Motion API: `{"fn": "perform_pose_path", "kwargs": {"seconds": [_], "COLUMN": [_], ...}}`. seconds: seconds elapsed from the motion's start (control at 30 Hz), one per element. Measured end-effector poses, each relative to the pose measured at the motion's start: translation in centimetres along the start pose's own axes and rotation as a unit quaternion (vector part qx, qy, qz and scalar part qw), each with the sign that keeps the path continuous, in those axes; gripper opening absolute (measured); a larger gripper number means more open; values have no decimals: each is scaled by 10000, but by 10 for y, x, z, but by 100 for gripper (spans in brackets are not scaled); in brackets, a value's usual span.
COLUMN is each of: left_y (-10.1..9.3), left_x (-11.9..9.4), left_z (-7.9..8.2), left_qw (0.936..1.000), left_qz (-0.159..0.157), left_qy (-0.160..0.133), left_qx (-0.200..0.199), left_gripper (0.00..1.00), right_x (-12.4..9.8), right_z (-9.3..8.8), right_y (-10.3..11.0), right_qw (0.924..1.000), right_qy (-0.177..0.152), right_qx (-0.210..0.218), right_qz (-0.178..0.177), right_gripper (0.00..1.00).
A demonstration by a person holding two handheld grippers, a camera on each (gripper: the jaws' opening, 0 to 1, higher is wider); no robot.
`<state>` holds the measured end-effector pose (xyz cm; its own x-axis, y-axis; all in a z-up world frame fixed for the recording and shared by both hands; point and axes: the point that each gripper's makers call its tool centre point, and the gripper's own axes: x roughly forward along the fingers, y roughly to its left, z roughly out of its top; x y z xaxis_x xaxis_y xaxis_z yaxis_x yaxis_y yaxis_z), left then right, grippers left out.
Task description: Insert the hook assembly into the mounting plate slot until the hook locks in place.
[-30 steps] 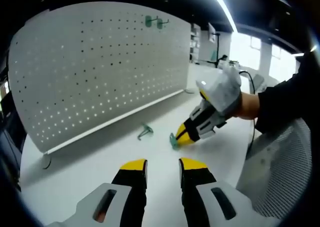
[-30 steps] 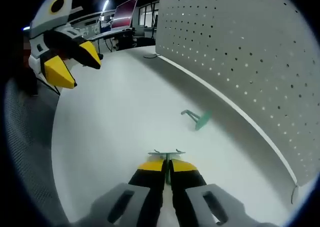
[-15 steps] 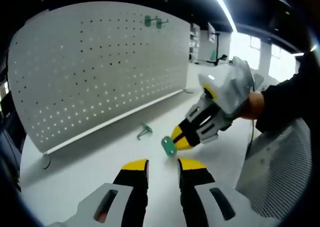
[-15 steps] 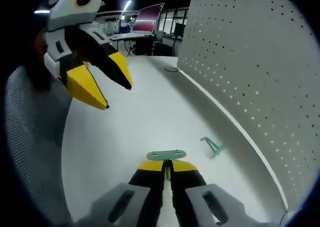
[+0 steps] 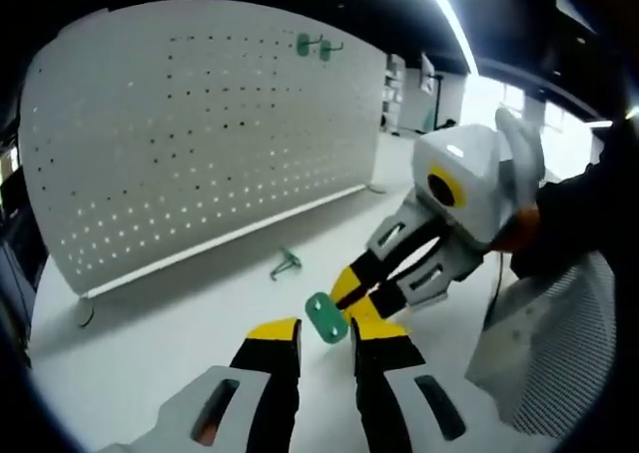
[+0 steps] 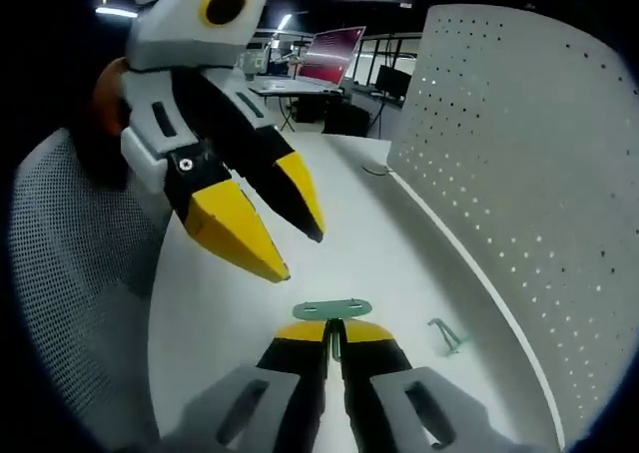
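Green flat slotted plate (image 6: pixel 331 309) pinched in right tongs (image 6: pixel 333 330), perforated white pegboard (image 5: pixel 200 144)

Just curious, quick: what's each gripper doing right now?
Left gripper: open, holding nothing.
Right gripper: closed on the green plate.

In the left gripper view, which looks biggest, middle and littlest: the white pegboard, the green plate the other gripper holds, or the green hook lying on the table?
1. White pegboard, by far the biggest.
2. Green mounting plate, held by the right hand-held gripper.
3. Green hook on the table; it lies farther from the camera, so this is unsure.
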<state>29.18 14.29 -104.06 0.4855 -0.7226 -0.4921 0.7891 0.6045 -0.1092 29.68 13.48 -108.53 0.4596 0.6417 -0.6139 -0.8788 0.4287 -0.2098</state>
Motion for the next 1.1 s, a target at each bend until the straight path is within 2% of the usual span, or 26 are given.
{"fn": "perform_pose_path", "kwargs": {"seconds": [0.3,0.6,0.8,1.1], "left_y": [3,2,3,2], "left_x": [0,3,2,2], "left_z": [-3,-8,-8,-8], "left_qw": [9983,9965,9892,9913], "left_qz": [-72,-114,-248,-162], "left_qy": [-31,70,-12,13], "left_qx": [-574,-820,-1447,-1306], "left_gripper": [22,24,23,22], "right_x": [3,1,-1,1], "right_z": [12,20,24,24], "right_y": [10,10,12,15], "right_qw": [9994,9985,9961,9937], "right_qy": [-55,-130,-145,-76], "right_qx": [-345,-537,-874,-1121], "right_qz": [70,41,0,-29], "right_gripper": [1,1,1,1]}}
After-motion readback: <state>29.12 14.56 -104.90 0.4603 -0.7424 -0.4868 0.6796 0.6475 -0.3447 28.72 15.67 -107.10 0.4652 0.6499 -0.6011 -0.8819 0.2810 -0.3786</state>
